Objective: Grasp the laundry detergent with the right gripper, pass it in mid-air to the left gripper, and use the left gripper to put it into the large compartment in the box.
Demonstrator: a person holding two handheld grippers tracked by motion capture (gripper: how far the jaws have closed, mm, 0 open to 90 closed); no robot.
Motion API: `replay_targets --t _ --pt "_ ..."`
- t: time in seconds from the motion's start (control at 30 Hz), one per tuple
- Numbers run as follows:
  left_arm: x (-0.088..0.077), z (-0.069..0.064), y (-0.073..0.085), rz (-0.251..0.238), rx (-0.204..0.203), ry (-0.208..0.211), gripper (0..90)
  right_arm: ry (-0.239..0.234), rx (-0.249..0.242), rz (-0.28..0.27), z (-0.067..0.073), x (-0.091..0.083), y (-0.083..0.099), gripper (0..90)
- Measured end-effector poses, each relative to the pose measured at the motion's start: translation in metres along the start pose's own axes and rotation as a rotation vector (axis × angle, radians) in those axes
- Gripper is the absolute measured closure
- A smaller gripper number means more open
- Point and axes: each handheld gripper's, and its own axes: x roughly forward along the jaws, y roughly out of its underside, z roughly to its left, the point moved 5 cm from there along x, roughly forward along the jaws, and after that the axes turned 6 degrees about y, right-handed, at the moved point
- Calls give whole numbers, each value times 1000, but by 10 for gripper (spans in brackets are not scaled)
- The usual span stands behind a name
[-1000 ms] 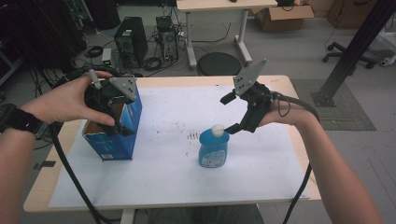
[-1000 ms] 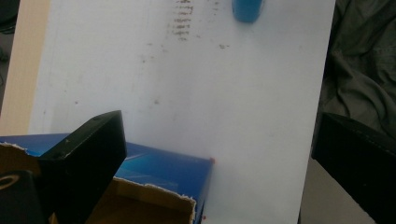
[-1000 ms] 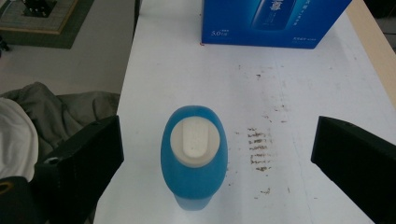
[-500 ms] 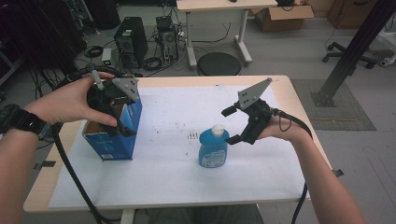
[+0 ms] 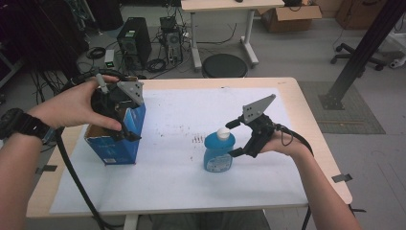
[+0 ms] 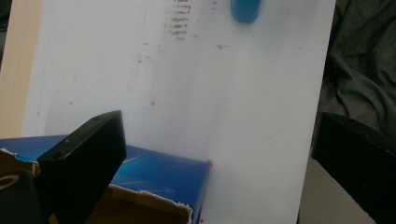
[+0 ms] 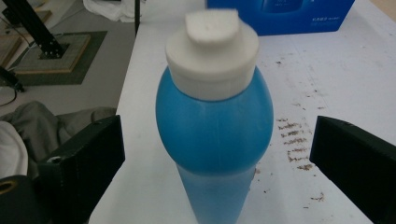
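Right gripper (image 5: 233,138) hung with its jaws spread wide, one on either side of the blue bottle (image 5: 219,152), touching it on neither side as far as the right gripper view showed. That bottle stood upright on the white sheet (image 5: 191,191) covering the counter (image 5: 306,120), near the middle and a little to the right. Its body was translucent blue plastic, rounded at the shoulder and narrower below, topped by a white cap (image 7: 211,51) with a raised flip spout. Small dark specks marked the sheet just left of it. Left gripper (image 5: 125,125) was released too, its jaws well apart at the right wall of an open blue cardboard box (image 5: 115,143) on the left of the counter; one jaw sat over the box's torn brown rim.
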Motion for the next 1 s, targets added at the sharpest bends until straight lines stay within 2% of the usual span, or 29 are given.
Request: replay_targets --t 0.47,0.83,1.0 --pt "3 1 1 -7 1 3 39 -20 46 -57 2 23 19 36" --pt "5 1 1 -8 -1 5 39 -21 47 -65 4 40 26 63" --pt "5 2 1 -10 -2 4 39 -14 40 -93 4 41 27 89"
